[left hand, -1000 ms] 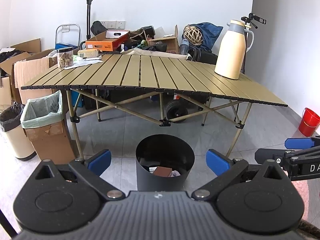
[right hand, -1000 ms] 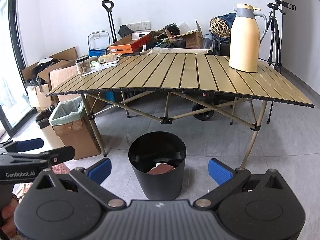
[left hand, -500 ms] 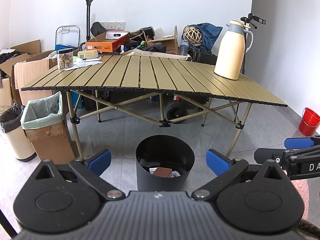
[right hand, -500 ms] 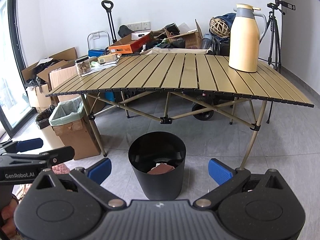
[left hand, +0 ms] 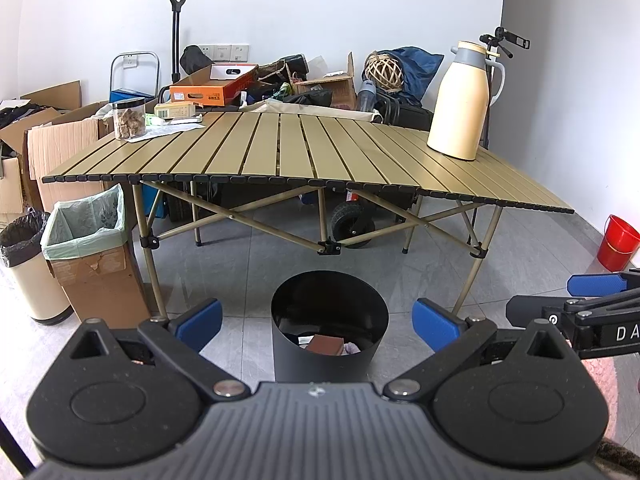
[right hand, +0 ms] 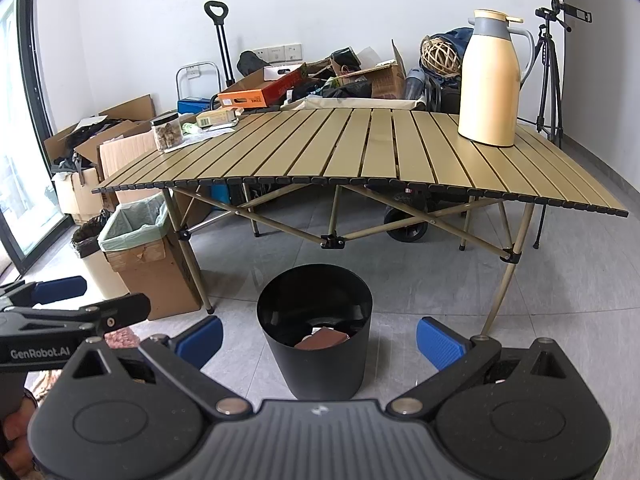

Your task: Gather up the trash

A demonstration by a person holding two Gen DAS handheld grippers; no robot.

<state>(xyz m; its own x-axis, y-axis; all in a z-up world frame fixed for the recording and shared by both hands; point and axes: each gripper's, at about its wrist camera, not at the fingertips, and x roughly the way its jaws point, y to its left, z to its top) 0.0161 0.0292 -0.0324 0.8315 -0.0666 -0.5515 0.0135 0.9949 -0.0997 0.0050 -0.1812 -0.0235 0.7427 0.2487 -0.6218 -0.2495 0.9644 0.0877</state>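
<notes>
A black round bin (left hand: 330, 300) stands on the floor in front of the slatted folding table (left hand: 304, 152); it holds a brown box (left hand: 327, 345) and other scraps. The bin (right hand: 316, 312) shows in the right wrist view too, with the brown box (right hand: 322, 338) inside. My left gripper (left hand: 318, 322) hangs open just before the bin with nothing between its fingers. My right gripper (right hand: 319, 336) is also open and holds nothing. Each gripper appears at the edge of the other's view: the right gripper (left hand: 592, 296) and the left gripper (right hand: 72, 300).
On the table stand a cream thermos jug (left hand: 460, 100), a clear jar (left hand: 129, 119) and papers (left hand: 168, 128). A lined cardboard box (left hand: 90, 256) and a beige bin (left hand: 28, 264) stand left of the table. A red bucket (left hand: 618, 242) sits at right. Boxes and clutter line the wall.
</notes>
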